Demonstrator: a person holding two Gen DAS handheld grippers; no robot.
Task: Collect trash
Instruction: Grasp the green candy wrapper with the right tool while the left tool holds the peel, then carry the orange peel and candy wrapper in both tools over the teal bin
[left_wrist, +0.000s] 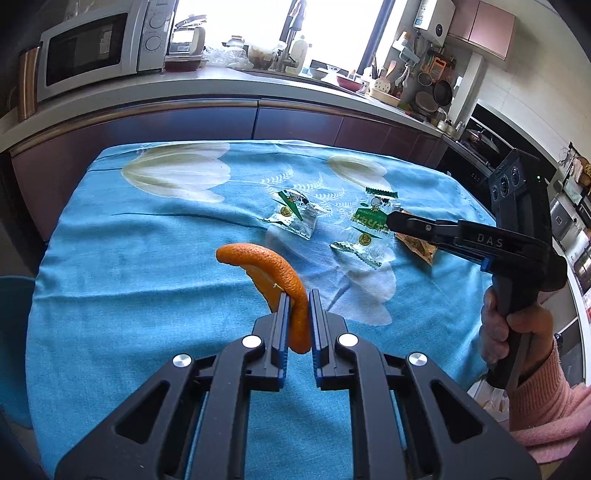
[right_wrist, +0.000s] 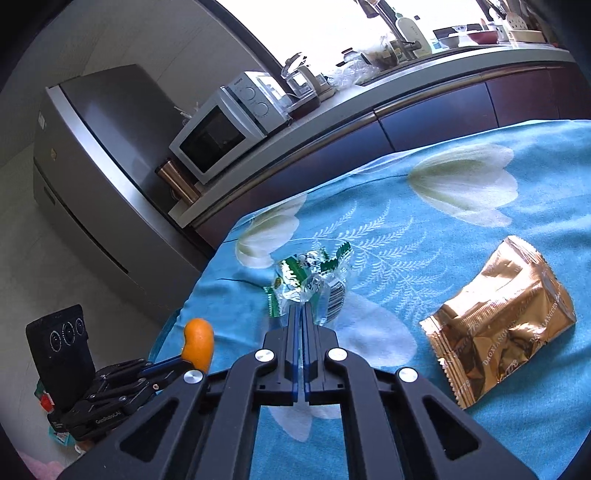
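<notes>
Two grips: left gripper (left_wrist: 299, 306) pinches orange peel (left_wrist: 275, 273) (held upright); right gripper (right_wrist: 303, 314), angled down, apparently clamps clear-green wrapper (right_wrist: 314, 280).

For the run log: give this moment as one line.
left gripper: shut on orange peel | right gripper: shut on clear green wrapper | gold packet: on tablecloth

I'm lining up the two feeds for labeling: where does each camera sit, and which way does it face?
Left wrist: rides on the left gripper, faces across the blue tablecloth toward the counter and microwave; shows its fingers clamping an orange peel, plus the person's right hand.
Right wrist: rides on the right gripper, faces leftward over the table toward the fridge; shows its fingers shut on a green wrapper, gold packet beside.
Shared: tablecloth, peel, green wrapper, microwave, each other's gripper.
</notes>
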